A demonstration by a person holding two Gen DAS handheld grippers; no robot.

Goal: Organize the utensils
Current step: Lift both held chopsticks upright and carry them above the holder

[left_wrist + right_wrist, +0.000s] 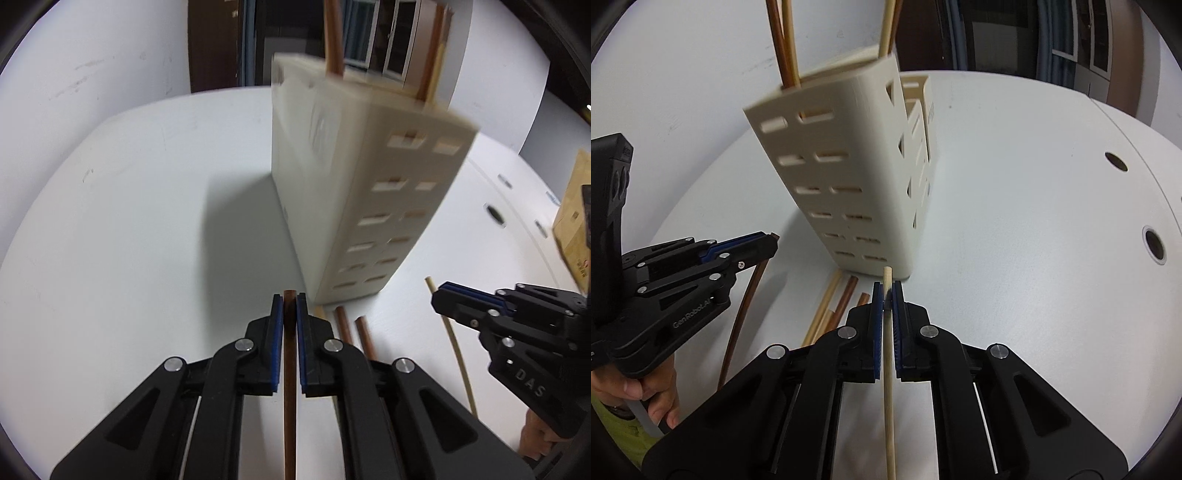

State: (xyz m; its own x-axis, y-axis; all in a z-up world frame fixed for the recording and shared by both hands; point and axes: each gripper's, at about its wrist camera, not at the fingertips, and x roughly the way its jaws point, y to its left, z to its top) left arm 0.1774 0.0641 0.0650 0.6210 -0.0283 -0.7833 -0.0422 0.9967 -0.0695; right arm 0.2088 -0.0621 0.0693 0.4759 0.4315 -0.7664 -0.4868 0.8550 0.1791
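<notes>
A cream slotted utensil holder (354, 184) stands on the white table, with several brown and pale chopsticks upright in it; it also shows in the right wrist view (849, 177). My left gripper (290, 299) is shut on a brown chopstick (290, 387) just in front of the holder's base. My right gripper (887, 288) is shut on a pale chopstick (889, 387), also near the base. Each gripper shows in the other's view: the right gripper (441, 295) and the left gripper (772, 240). Loose chopsticks (834, 299) lie on the table between them.
The white round table (129, 221) has holes (1154, 245) near its right rim. A cardboard box (572, 221) stands at the far right. A white wall and a dark doorway lie behind the table.
</notes>
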